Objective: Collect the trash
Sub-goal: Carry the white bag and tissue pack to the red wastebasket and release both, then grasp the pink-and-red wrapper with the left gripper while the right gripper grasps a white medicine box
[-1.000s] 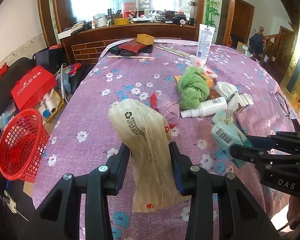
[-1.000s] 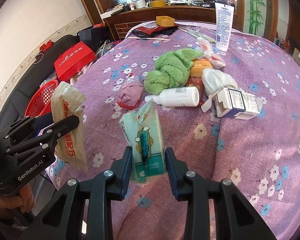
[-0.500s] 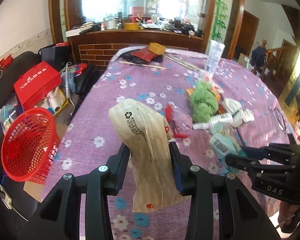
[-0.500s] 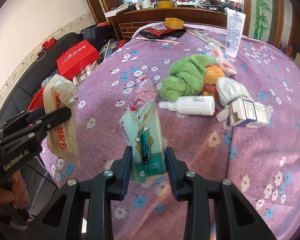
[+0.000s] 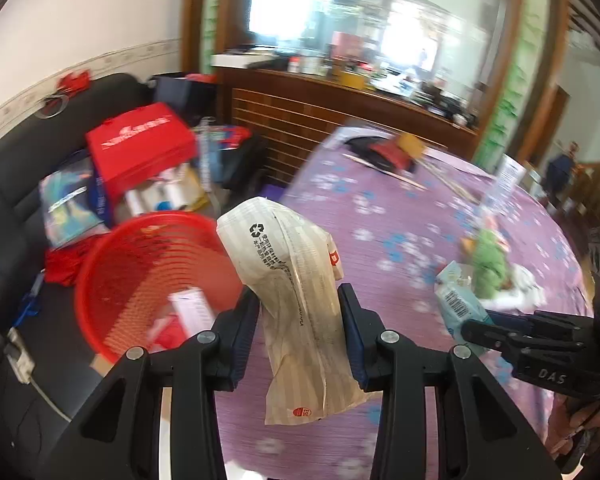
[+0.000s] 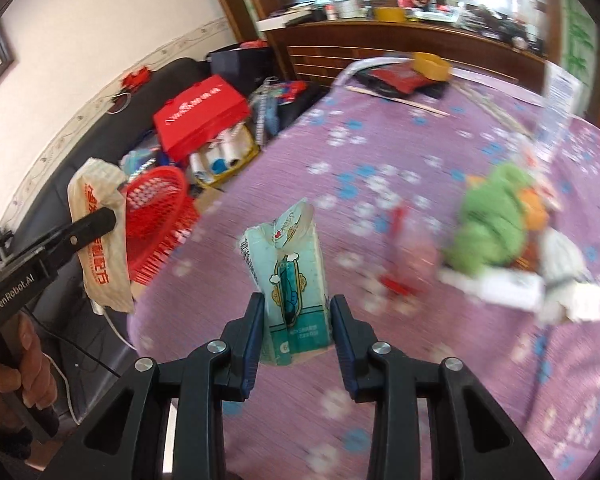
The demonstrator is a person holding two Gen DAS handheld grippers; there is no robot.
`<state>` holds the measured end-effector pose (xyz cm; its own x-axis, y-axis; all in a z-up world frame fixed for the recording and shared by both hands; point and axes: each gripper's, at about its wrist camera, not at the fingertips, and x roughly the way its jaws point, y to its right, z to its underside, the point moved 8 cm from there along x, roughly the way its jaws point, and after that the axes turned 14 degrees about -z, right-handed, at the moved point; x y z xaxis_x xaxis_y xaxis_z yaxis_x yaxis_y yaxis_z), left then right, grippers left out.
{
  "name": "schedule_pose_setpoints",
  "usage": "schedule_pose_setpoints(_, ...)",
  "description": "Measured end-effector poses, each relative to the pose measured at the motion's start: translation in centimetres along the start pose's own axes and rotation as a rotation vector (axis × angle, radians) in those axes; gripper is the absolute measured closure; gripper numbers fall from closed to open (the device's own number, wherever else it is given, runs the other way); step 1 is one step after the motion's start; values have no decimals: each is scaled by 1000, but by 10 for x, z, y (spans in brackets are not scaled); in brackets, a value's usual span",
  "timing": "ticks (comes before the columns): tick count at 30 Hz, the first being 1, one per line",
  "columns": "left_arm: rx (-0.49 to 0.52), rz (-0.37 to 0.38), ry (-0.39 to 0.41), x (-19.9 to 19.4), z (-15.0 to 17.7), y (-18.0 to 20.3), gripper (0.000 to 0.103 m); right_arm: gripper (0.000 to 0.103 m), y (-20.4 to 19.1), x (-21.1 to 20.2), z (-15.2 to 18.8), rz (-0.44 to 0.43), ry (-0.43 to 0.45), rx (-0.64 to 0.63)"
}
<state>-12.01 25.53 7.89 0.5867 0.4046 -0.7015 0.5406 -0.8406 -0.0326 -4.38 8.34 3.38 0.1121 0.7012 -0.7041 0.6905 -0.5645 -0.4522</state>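
My left gripper [image 5: 300,320] is shut on a crumpled beige paper bag [image 5: 296,300] with a recycling mark, held above the table's left edge beside the red mesh basket [image 5: 140,276]. That basket stands on the black sofa and holds some white and red scraps. My right gripper [image 6: 296,320] is shut on a pale teal tissue packet [image 6: 290,276] over the purple flowered tablecloth [image 6: 380,152]. The same packet [image 5: 456,300] shows at the right of the left wrist view, and the paper bag [image 6: 100,236] and basket [image 6: 156,216] show at the left of the right wrist view.
A green cloth [image 6: 496,220], a white bottle [image 6: 500,284] and crumpled white paper [image 6: 568,272] lie on the table's right part. A red gift bag [image 6: 204,116] and boxes crowd the sofa [image 5: 8,184]. A wooden counter [image 5: 340,108] stands behind. A hand [image 6: 16,376] holds the left gripper.
Both grippers have swung left with their loads. The red basket has come much closer to the left gripper and now sits right beside the paper bag. The table items have slid to the right.
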Motion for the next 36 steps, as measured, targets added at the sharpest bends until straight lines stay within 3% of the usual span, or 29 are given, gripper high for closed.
schedule_pose_setpoints(8,-110,-85,-38,27,-9,-89,64,66,-79,63,-50,-116,-30,-66)
schedule_pose_setpoints(15,-132,-106,-52,52,-14,-124,64,63,-117,118,-84,-160,-61,-73)
schedule_pose_setpoints(17,-138,-99,-65,59,-13,-129,62,54,-124,134,-93,-182,-69,-55)
schedule_pose_setpoints(19,-147,-102,-77,67,-15,-133,53,42,-126,145,-101,-173,-58,-52)
schedule_pose_setpoints(21,-162,-101,-83,68,-13,-139,49,42,-124,146,-104,-161,-51,-42)
schedule_pose_setpoints(28,-146,-41,-76,61,-10,-120,48,41,-103,105,-88,-160,-1,-1)
schedule_pose_setpoints(32,-94,47,-82,56,-9,-81,48,41,-78,70,-56,-121,20,51)
schedule_pose_setpoints(36,35,161,-102,50,3,-18,48,41,-43,36,-15,-67,33,168)
